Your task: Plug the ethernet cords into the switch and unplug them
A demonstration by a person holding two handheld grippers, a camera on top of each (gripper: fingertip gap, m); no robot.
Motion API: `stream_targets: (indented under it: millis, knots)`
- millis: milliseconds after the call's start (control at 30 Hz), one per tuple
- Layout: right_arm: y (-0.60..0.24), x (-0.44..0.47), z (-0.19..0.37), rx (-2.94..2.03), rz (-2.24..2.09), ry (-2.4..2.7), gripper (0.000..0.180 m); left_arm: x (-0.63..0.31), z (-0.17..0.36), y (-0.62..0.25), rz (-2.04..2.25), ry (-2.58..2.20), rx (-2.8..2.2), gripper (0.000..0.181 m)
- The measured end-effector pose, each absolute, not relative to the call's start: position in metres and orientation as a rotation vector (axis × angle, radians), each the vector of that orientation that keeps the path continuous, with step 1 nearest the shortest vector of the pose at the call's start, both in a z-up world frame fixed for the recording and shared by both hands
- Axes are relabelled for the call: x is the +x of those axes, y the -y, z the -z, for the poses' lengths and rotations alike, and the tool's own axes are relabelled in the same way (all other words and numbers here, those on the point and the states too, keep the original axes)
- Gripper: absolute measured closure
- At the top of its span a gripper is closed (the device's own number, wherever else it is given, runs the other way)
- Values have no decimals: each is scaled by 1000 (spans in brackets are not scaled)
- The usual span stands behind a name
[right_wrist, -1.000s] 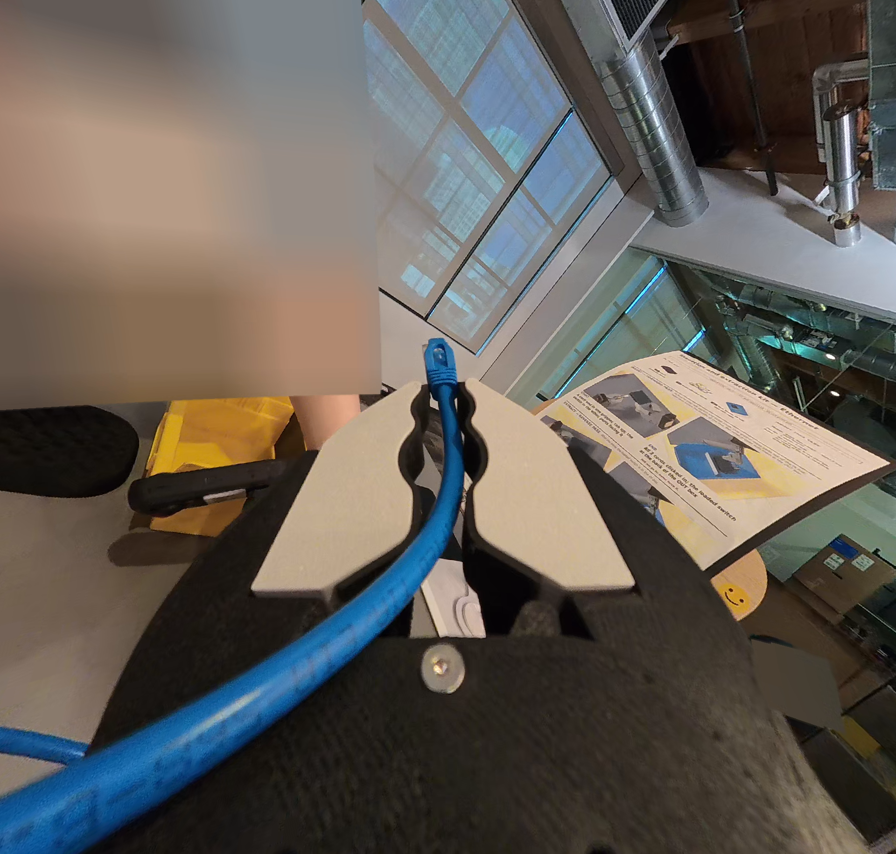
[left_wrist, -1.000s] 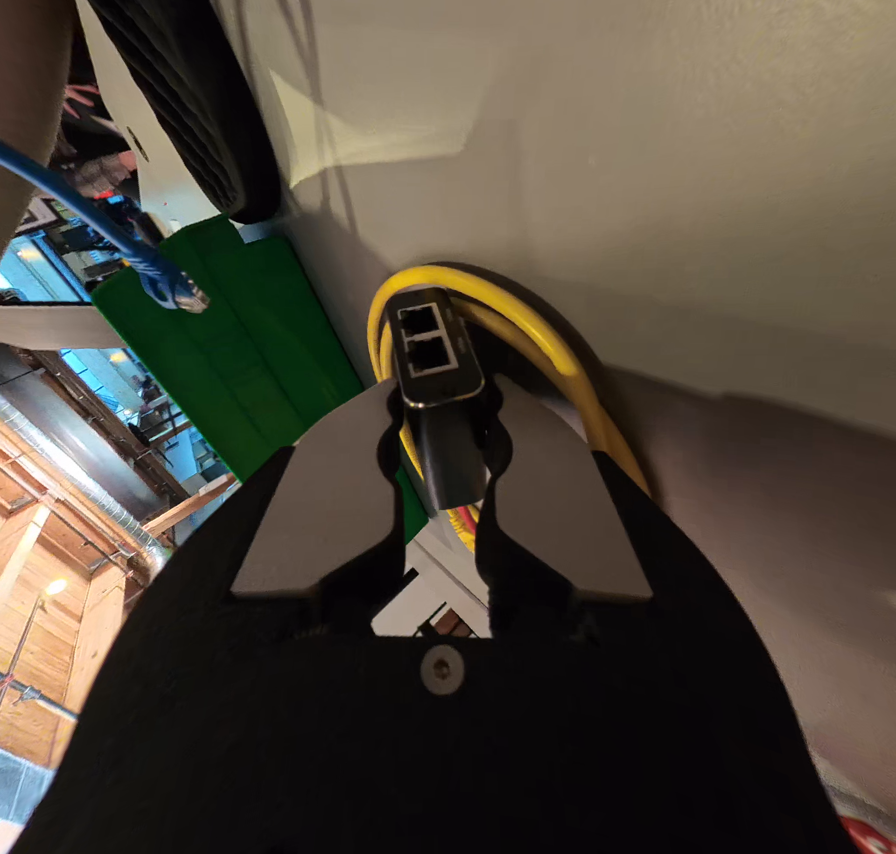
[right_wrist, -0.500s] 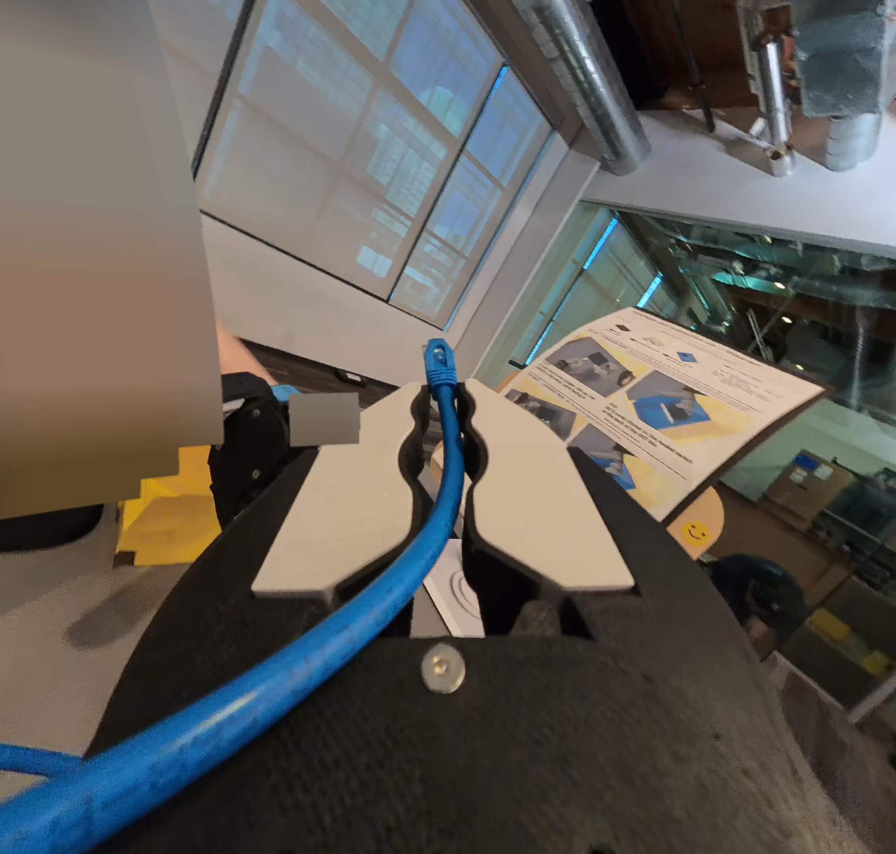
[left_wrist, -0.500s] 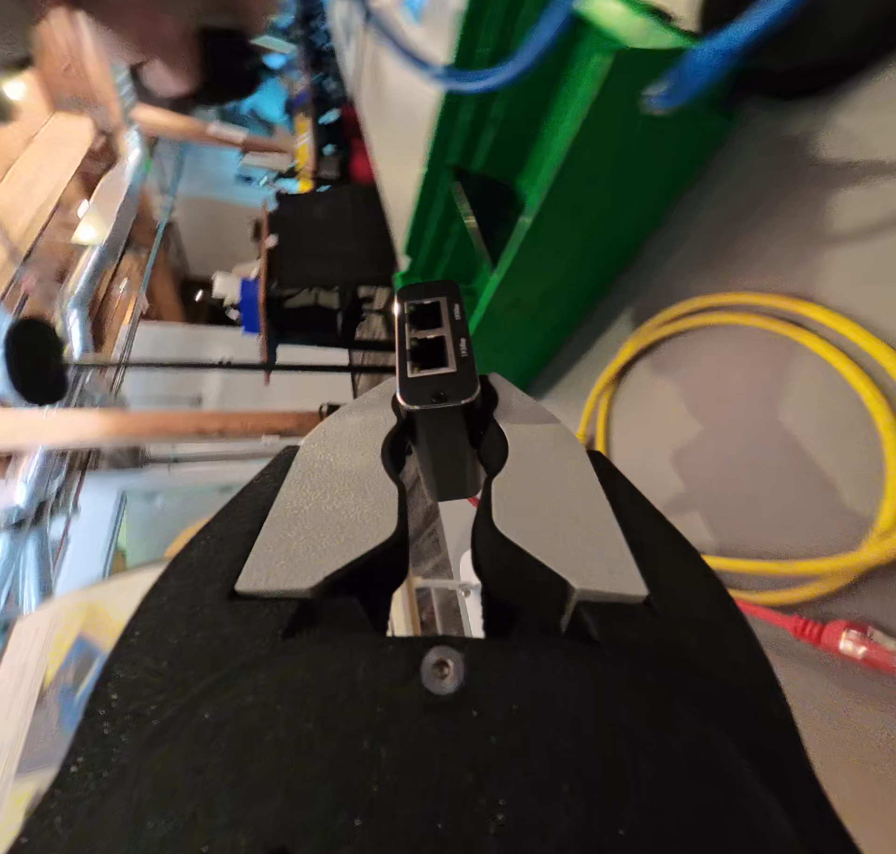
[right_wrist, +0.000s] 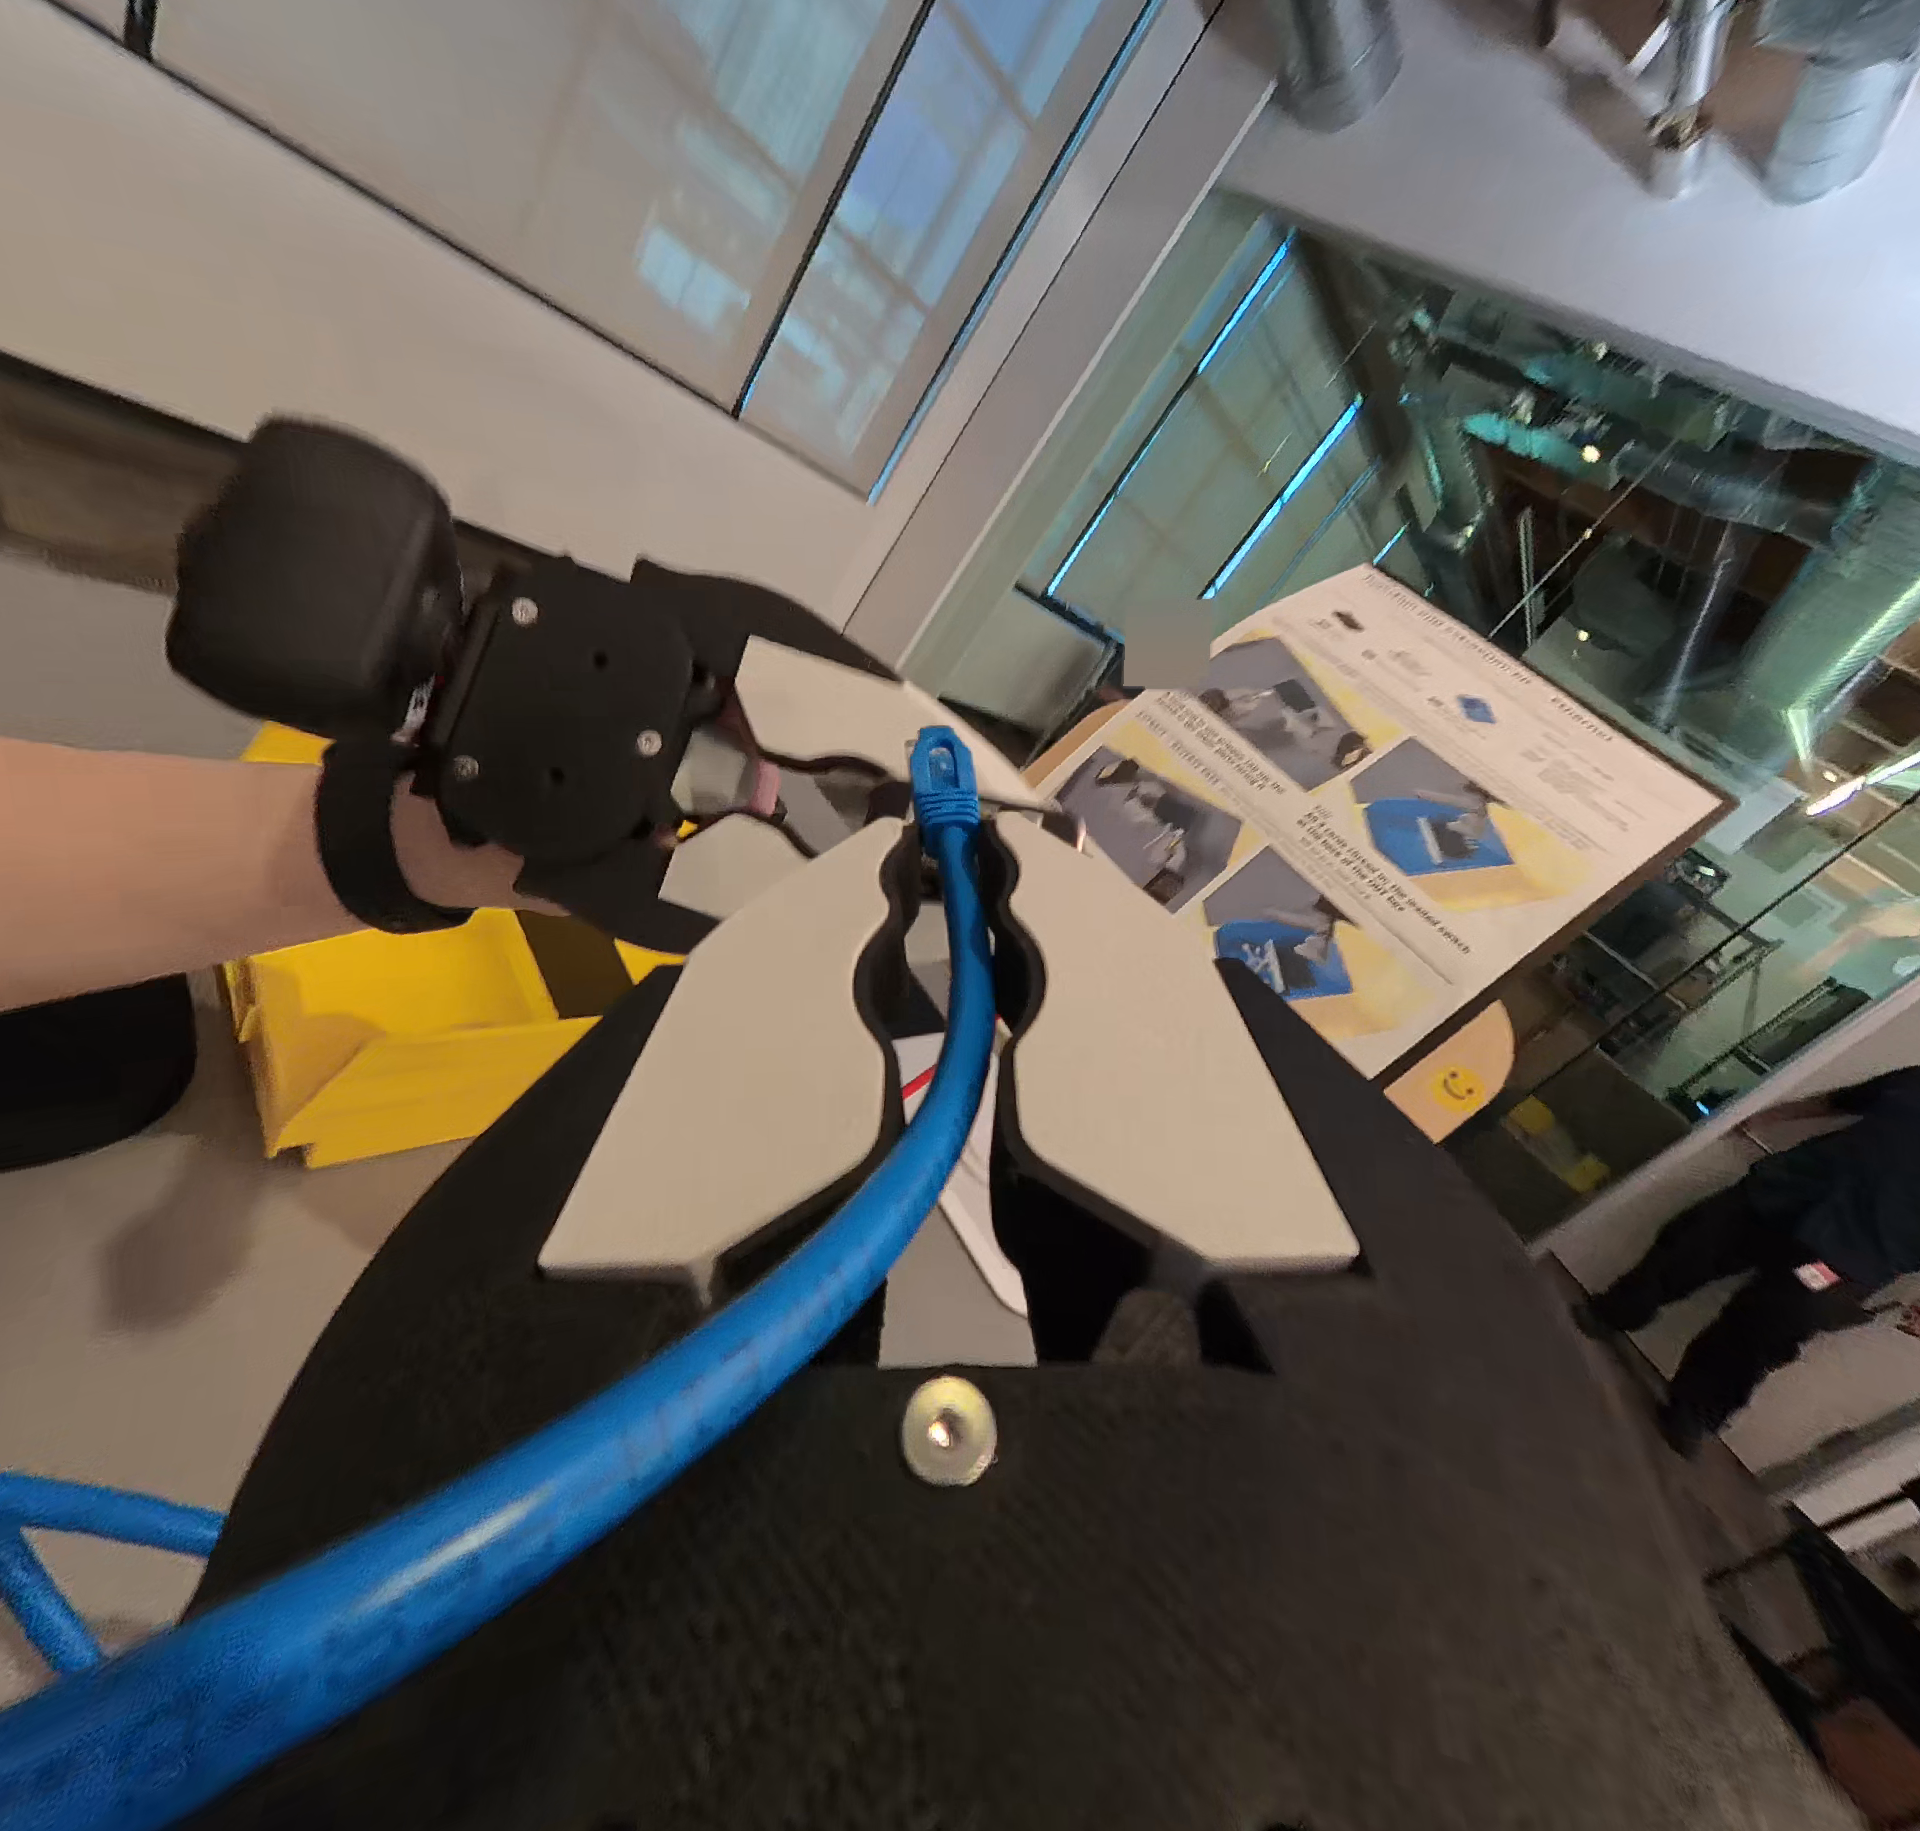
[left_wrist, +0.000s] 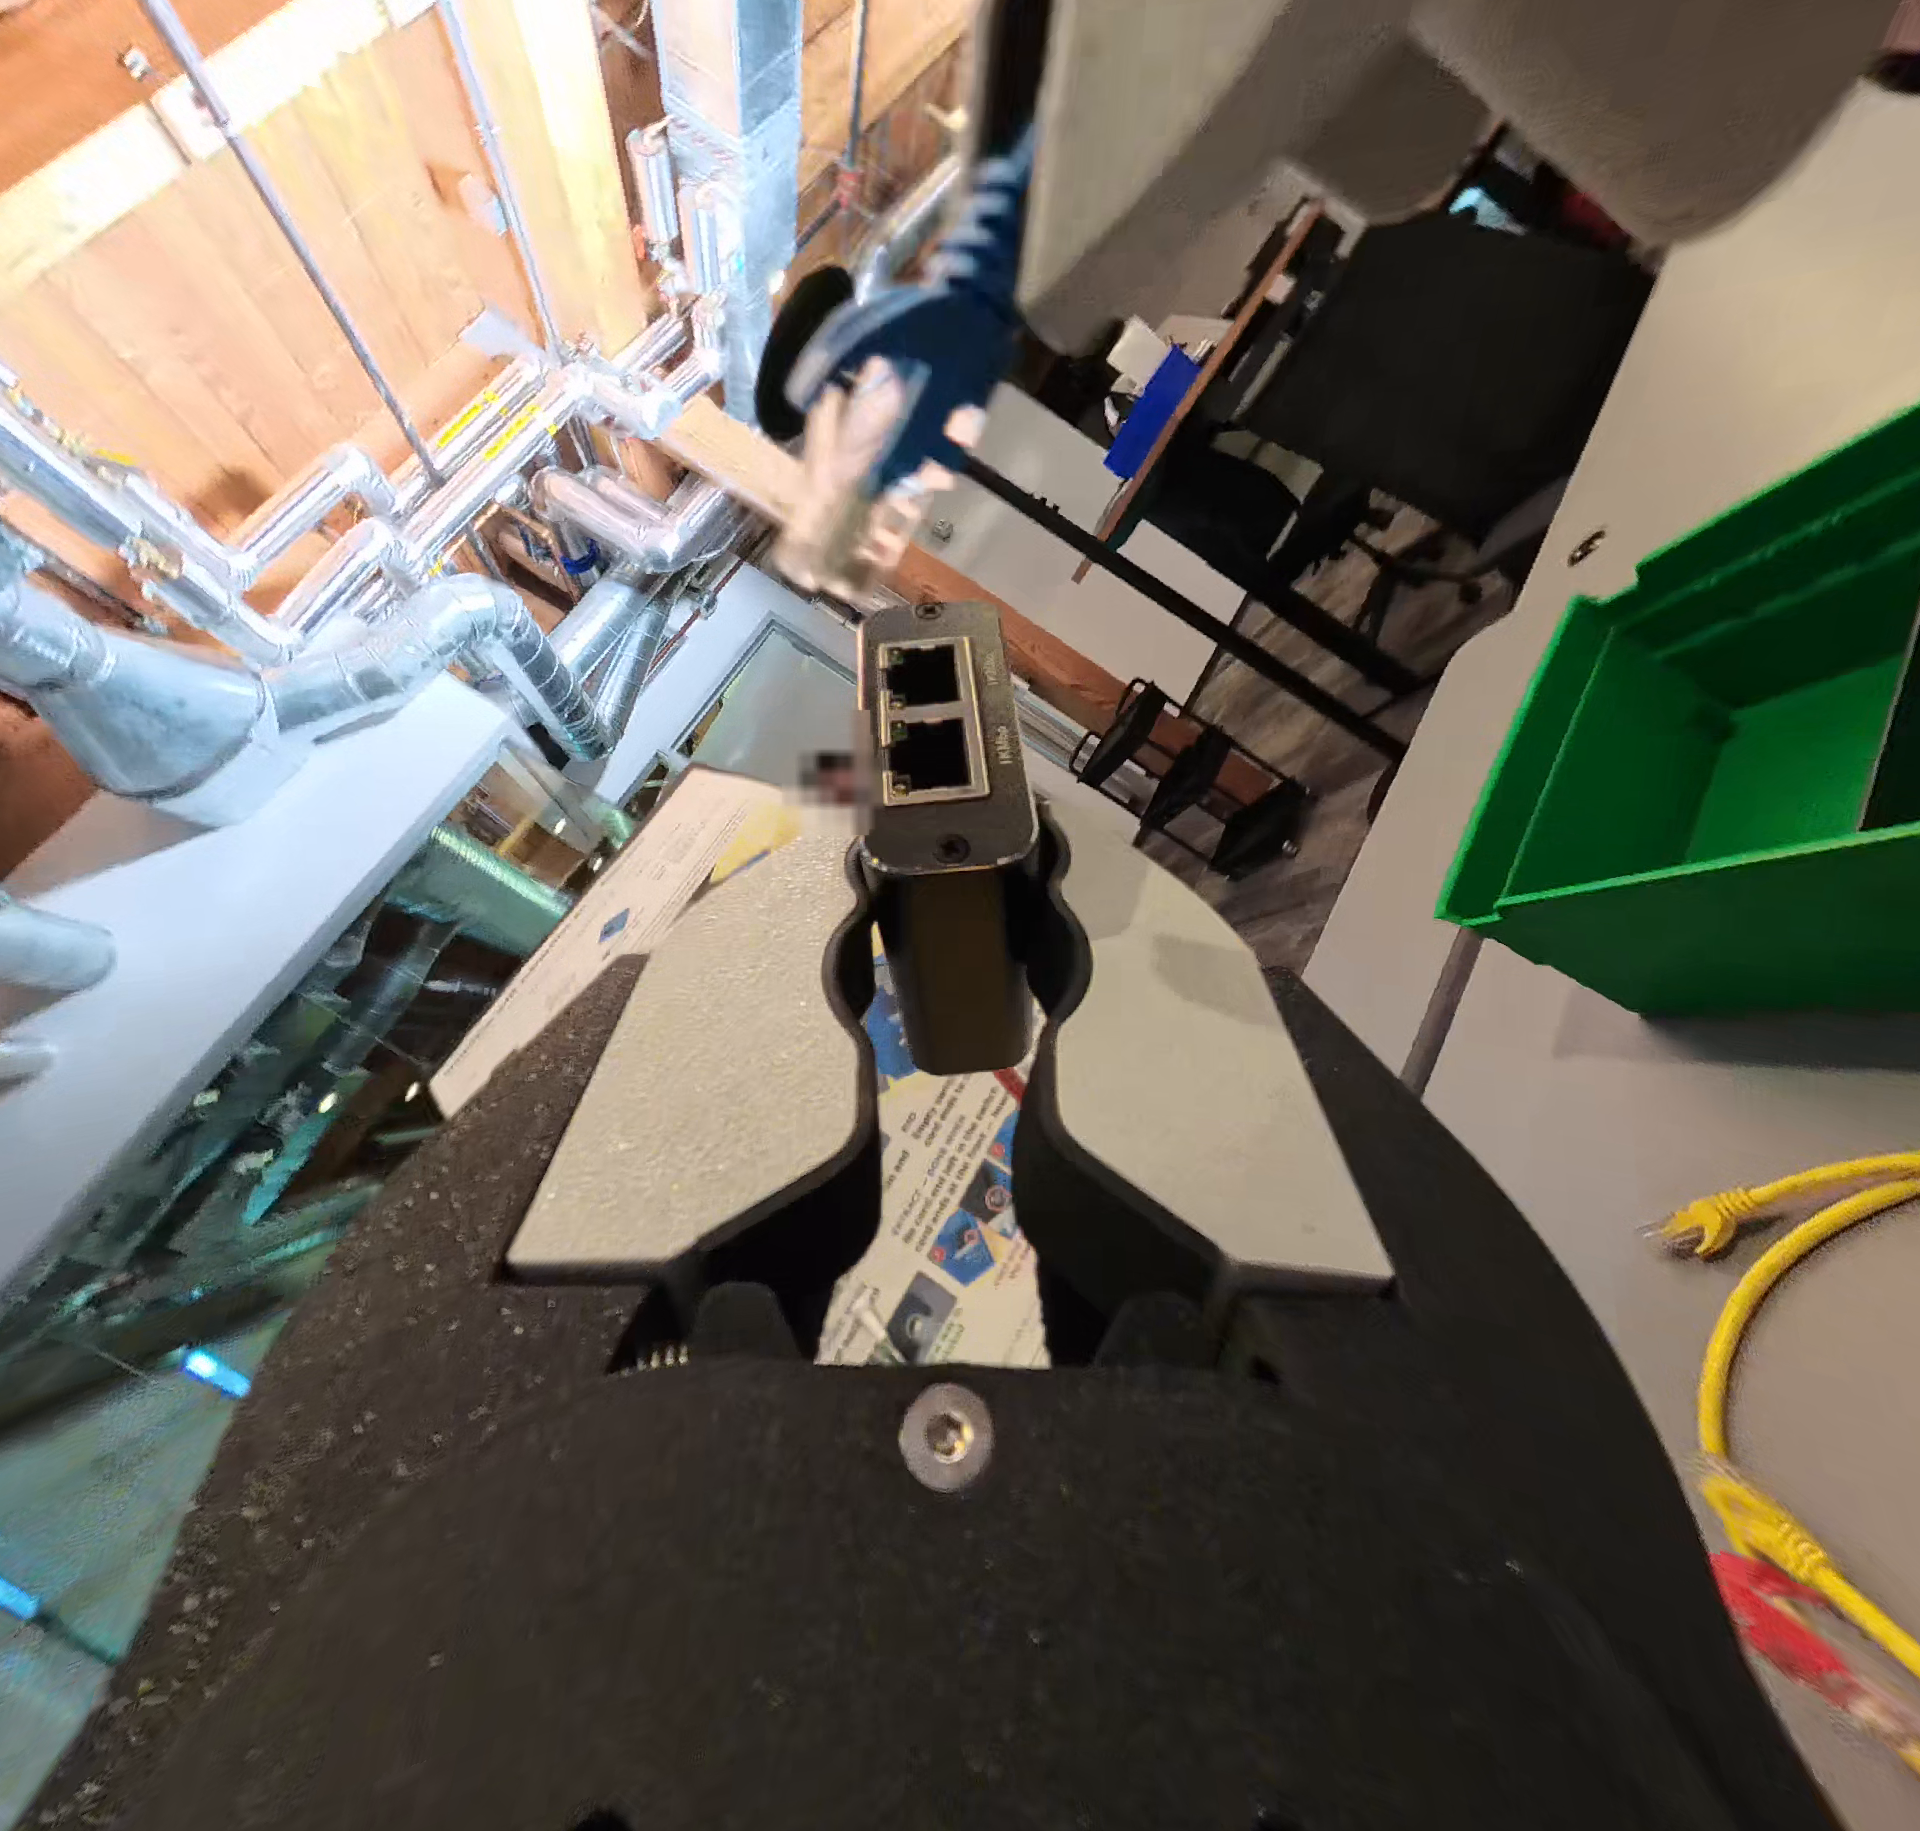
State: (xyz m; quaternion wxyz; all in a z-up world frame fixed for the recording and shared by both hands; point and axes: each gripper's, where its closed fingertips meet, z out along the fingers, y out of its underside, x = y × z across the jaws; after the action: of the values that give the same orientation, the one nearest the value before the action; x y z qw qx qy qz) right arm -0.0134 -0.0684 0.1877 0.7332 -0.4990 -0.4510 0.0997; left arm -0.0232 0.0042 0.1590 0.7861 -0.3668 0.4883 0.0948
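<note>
The left tongs (left_wrist: 951, 934), clamped on the small black two-port metal switch (left_wrist: 940, 742), have swung up off the grey worktop (left_wrist: 1558, 1137). The ports now face the blue ethernet cord's plug (right_wrist: 940, 773), gripped at its neck by the closed right tongs (right_wrist: 948, 846). The blurred plug hangs just above the switch, both ports empty, so insertion looks imminent.

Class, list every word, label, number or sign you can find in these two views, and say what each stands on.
I name what carries writing, but I do not copy the wording.
Switch: small white print beside its two ports, too small to read.
Sheet: printed lines among pictures, mostly blurred.
Blue cord: faint print along its jacket, unreadable.
Below the sheet: a yellow smiley face, a sign with no words.
</note>
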Motion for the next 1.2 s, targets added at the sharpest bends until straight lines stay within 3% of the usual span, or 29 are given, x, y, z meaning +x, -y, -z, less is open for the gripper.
stream_targets:
  millis: [367, 1200]
  knots:
    - [64, -41, -167, -1179, -175, 1014, 168, -82, -146, -21, -528, -947, -839, 156]
    - [32, -52, -142, -1297, -222, 932, 168, -70, -141, -24, -739, -988, -816, 156]
